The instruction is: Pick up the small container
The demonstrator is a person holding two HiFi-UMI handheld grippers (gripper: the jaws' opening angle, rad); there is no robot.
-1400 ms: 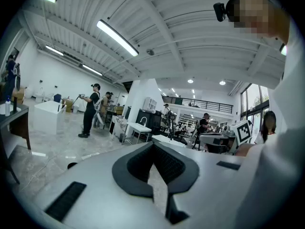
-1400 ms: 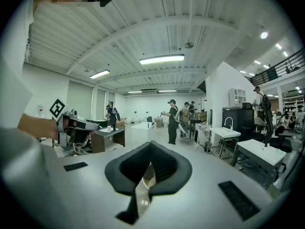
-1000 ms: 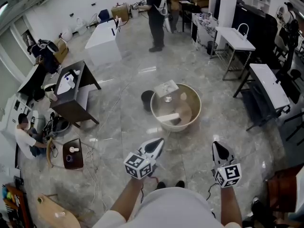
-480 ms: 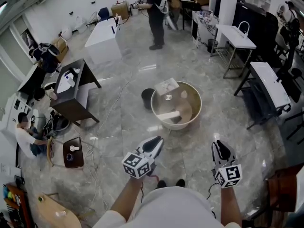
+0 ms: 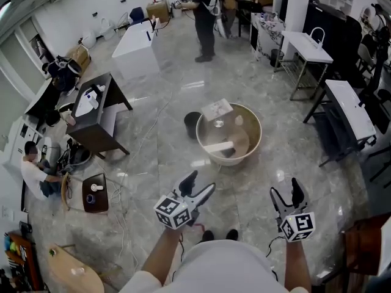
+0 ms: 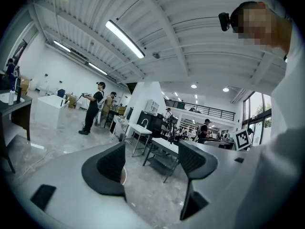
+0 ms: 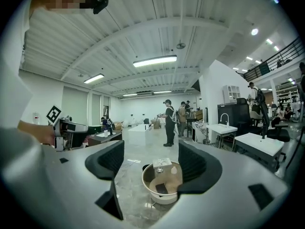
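A round beige tub (image 5: 253,144) stands on the marble floor ahead of me. Inside it lie a small pale container (image 5: 239,121), a white box (image 5: 217,110), a wooden block (image 5: 219,147) and a dark item. In the right gripper view the tub (image 7: 148,185) and the container (image 7: 174,170) show between the jaws, far off. My left gripper (image 5: 200,183) and right gripper (image 5: 286,189) hover low in the head view, well short of the tub. Both have their jaws opening with nothing between them. The left gripper (image 6: 151,161) points past the tub toward white tables.
A black bucket (image 5: 192,124) sits against the tub's left side. A dark desk (image 5: 98,112) and a small brown stool (image 5: 95,194) stand at left, with cables on the floor. White tables (image 5: 348,108) line the right. A person (image 5: 204,17) stands far back.
Both grippers were shut a second ago and now stand spread wide. Both have dropped slightly lower in the head view.
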